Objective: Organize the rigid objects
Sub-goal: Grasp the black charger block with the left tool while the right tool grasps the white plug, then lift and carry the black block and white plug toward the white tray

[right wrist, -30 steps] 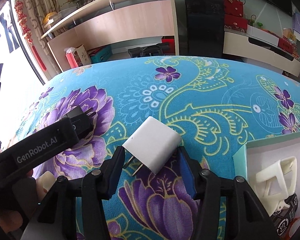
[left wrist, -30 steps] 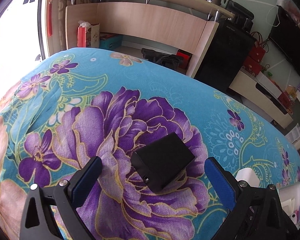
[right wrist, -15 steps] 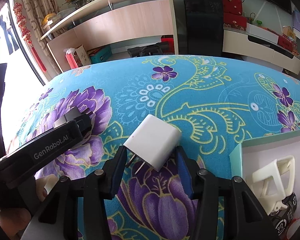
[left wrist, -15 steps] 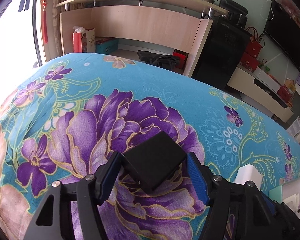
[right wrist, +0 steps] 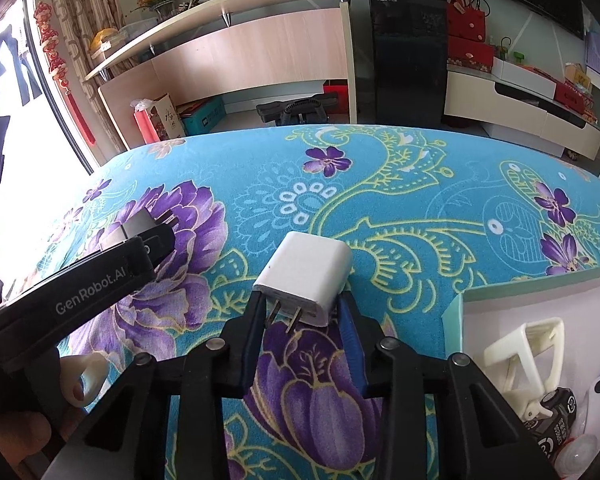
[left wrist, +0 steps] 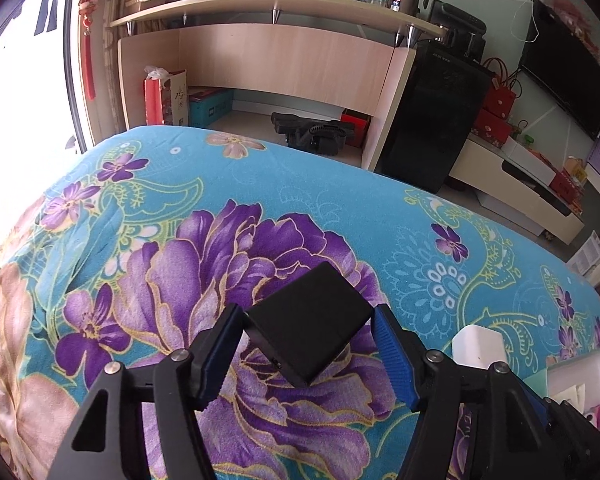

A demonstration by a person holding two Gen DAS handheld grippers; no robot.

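My left gripper (left wrist: 308,332) is shut on a black box-shaped charger (left wrist: 310,322) and holds it just above the floral cloth. My right gripper (right wrist: 302,312) is shut on a white plug charger (right wrist: 306,270), its two prongs pointing back at the camera. The white charger also shows at the lower right of the left wrist view (left wrist: 478,346). The left gripper with the black charger (right wrist: 134,222) shows at the left of the right wrist view. A white open box (right wrist: 466,312) with several small items lies at the lower right.
The table is covered by a turquoise cloth with purple flowers (left wrist: 220,248). Beyond its far edge stand a wooden desk with a shelf (left wrist: 284,60), a black cabinet (left wrist: 432,120) and a low TV stand (left wrist: 516,200). A white clip (right wrist: 520,348) lies in the box.
My left gripper has closed on the black charger and lifted it slightly. My right gripper has tightened on the white charger and raised it a little.
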